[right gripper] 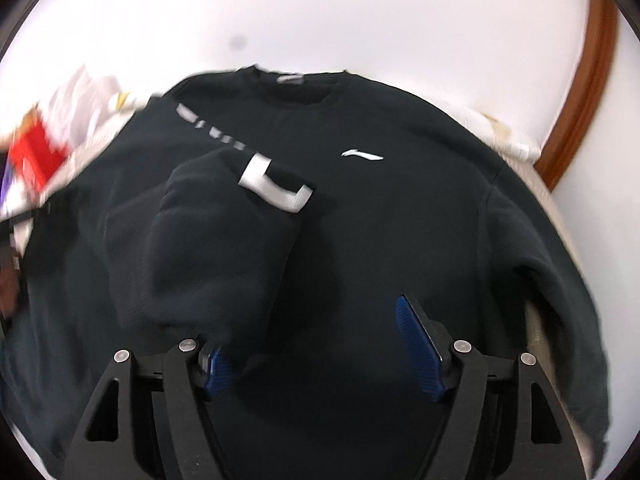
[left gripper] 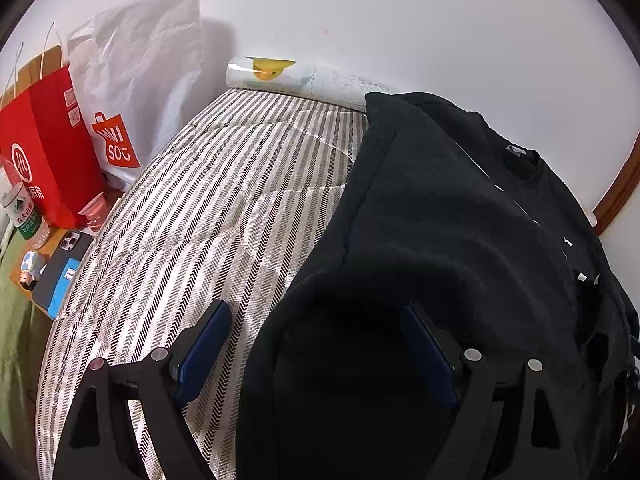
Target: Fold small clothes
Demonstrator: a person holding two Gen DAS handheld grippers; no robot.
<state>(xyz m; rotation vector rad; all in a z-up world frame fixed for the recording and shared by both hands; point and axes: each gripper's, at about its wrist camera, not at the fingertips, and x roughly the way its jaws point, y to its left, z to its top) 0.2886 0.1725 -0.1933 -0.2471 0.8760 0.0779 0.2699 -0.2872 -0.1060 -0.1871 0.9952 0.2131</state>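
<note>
Your black sweatshirt (right gripper: 400, 208) lies on the striped mattress (left gripper: 200, 216) by the white wall (left gripper: 400, 20); both your left gripper (left gripper: 316, 344) and right gripper (right gripper: 320, 344) stand spread, pinching nothing.

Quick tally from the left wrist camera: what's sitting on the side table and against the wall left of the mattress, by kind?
Paper bags: 2, a red bag and a white bag
Water bottle: 1
Phone: 1
Blue card: 1
Small figurine: 1
Pink cup: 1
Total: 7

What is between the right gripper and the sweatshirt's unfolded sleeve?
Nothing visible. The right gripper hangs open over the black sweatshirt, and the unfolded sleeve lies bare beside it.
</note>
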